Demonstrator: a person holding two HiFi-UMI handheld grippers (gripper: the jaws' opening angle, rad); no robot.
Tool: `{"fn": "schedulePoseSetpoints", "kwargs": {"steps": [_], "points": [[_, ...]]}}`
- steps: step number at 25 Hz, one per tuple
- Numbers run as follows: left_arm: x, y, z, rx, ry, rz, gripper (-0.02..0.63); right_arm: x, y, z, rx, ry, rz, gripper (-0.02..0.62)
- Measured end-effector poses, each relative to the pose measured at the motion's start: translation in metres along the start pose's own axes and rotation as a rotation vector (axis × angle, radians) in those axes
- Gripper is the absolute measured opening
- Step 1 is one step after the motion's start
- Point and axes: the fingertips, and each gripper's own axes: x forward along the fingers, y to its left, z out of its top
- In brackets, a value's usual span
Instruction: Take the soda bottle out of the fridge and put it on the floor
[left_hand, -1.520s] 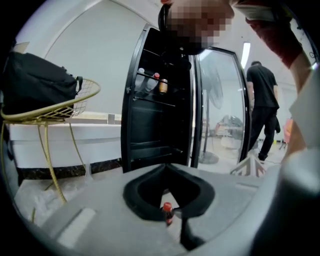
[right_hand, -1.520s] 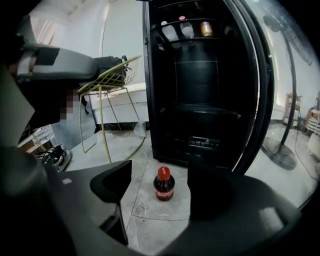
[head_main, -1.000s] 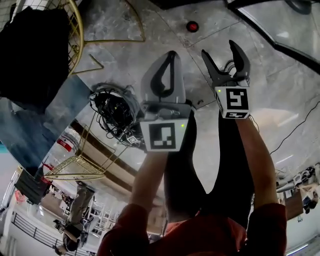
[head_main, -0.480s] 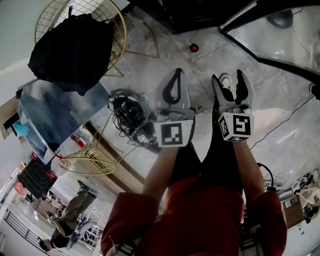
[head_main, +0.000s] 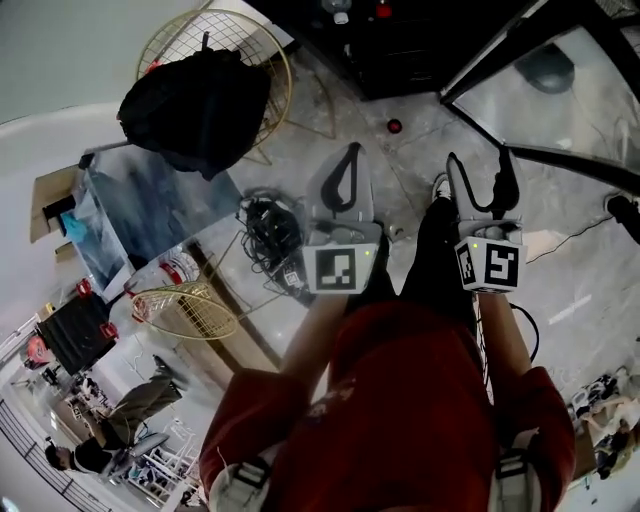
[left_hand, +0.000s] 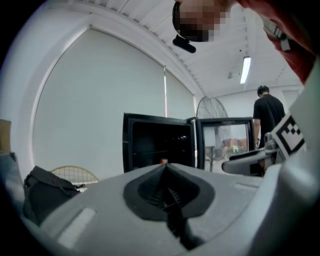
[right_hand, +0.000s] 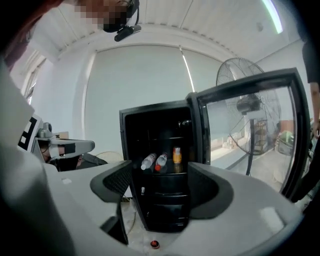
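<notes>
Head view: the left gripper (head_main: 350, 157) and the right gripper (head_main: 480, 162) are held out side by side over the marble floor (head_main: 560, 240), above the person's red top (head_main: 400, 400). The left one's jaws are pressed together; the right one's stand apart with nothing between them. The dark fridge (head_main: 390, 45) is at the top edge, well apart from both, and a small red cap (head_main: 394, 126) lies on the floor in front of it. To the left, a black bag (head_main: 195, 100) sits in a gold wire chair (head_main: 262, 45), with a tangle of cables (head_main: 268, 225) nearby.

Left gripper view: the jaws meet tip to tip, holding nothing. Beyond them the fridge stands open, its glass door (left_hand: 225, 142) swung to the right.

Right gripper view: the jaws are wide apart and empty – the open fridge shows in the gap, far off. On a shelf inside lie a white-capped bottle (right_hand: 148, 161) and a red-capped bottle (right_hand: 160, 162), caps outward, beside an upright orange container (right_hand: 177, 155). Which is the soda I cannot tell.
</notes>
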Motion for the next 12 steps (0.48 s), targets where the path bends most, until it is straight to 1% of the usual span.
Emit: {"fn": "schedulePoseSetpoints", "kwargs": {"steps": [3,7,9,12], "points": [[-0.004,-0.002,0.036,-0.01,-0.029,0.025,0.0,-0.011,-0.005,0.04,-0.026,-0.038,-0.003,0.333],[0.002,-0.002,0.08,0.016,-0.084,0.041,0.0,-0.011,-0.013,0.092,-0.055,-0.102,-0.002,0.333],[0.006,-0.002,0.096,0.021,-0.096,0.042,0.0,-0.01,-0.018,0.114,-0.057,-0.132,-0.008,0.333],[0.012,0.002,0.115,0.056,-0.112,0.038,0.0,-0.003,-0.022,0.139,-0.056,-0.173,-0.018,0.333]]}}
